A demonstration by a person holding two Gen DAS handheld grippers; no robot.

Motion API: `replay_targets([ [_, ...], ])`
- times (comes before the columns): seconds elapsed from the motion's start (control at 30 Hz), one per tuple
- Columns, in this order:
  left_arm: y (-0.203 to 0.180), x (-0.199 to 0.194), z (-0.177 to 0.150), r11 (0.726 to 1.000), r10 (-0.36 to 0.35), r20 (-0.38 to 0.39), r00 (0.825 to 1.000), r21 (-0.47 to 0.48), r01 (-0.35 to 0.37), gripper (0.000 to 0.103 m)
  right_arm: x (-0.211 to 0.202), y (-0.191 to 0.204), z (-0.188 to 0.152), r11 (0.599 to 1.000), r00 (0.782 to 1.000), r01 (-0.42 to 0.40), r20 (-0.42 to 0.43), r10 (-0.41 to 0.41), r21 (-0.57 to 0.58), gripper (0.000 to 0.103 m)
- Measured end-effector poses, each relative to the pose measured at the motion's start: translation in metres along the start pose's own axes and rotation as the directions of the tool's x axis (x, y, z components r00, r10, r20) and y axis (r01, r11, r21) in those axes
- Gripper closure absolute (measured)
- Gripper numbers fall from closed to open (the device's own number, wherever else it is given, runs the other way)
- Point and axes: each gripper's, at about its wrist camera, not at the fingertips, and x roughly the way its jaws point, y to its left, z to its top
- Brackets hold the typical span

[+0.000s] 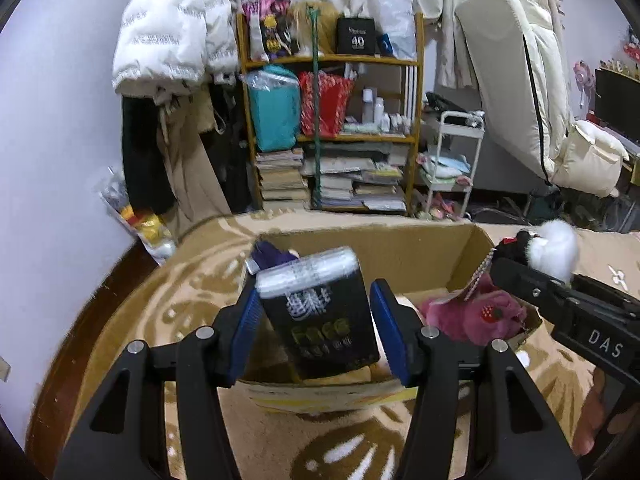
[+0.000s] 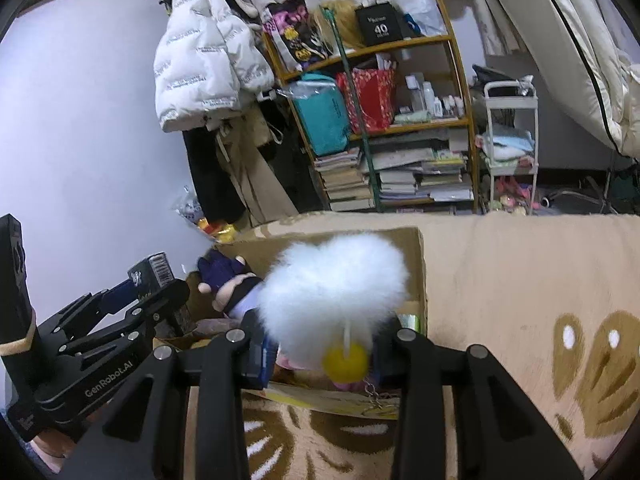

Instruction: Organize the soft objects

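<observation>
Your left gripper [image 1: 316, 316] has its blue pads spread wide around a black packet [image 1: 320, 312]; contact is unclear, so I cannot tell if it grips. Its print is too blurred to read. Your right gripper [image 2: 324, 350] is clamped on a fluffy white plush [image 2: 332, 280] with a yellow ball, low centre of frame. "GenRobot.AI" and "DAS" mark the gripper bodies. Both hover over the open cardboard box [image 1: 432, 248] on the patterned blanket [image 2: 520, 280], where a pink plush [image 1: 476, 312] lies at right.
</observation>
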Motion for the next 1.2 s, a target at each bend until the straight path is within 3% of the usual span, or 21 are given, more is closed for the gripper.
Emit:
replay_targets([
  [0.2, 0.002, 0.002, -0.001, 1.000, 0.026, 0.010, 1.000, 0.014, -0.026, 0.039, 0.006, -0.002, -0.004, 1.000, 1.000, 0.005, -0.030, -0.005, -0.011, 0.064],
  [0.3, 0.005, 0.000, -0.001, 0.999, 0.034, 0.011, 0.999, 0.002, -0.034, 0.030, 0.009, -0.001, -0.006, 1.000, 0.999, 0.009, -0.044, -0.010, -0.019, 0.062],
  [0.4, 0.009, -0.005, -0.001, 0.998, 0.061, 0.025, 0.998, 0.008, -0.061, 0.021, 0.009, -0.001, -0.007, 1.000, 0.999, 0.008, -0.046, -0.009, -0.021, 0.053],
  [0.57, 0.019, -0.016, -0.001, 0.996, 0.083, 0.038, 0.996, -0.027, -0.082, 0.007, 0.005, 0.003, -0.007, 0.999, 0.999, 0.010, -0.043, -0.011, -0.034, 0.047],
  [0.87, 0.032, -0.036, -0.009, 0.989, 0.141, 0.029, 0.990, -0.040, -0.140, 0.004, -0.020, 0.004, -0.007, 0.998, 0.999, 0.035, -0.015, -0.036, -0.046, 0.026],
  [1.2, 0.037, -0.087, -0.017, 0.986, 0.155, 0.059, 0.986, -0.076, -0.151, 0.004, -0.066, 0.008, -0.005, 0.995, 0.997, 0.063, 0.050, -0.059, -0.072, 0.001],
])
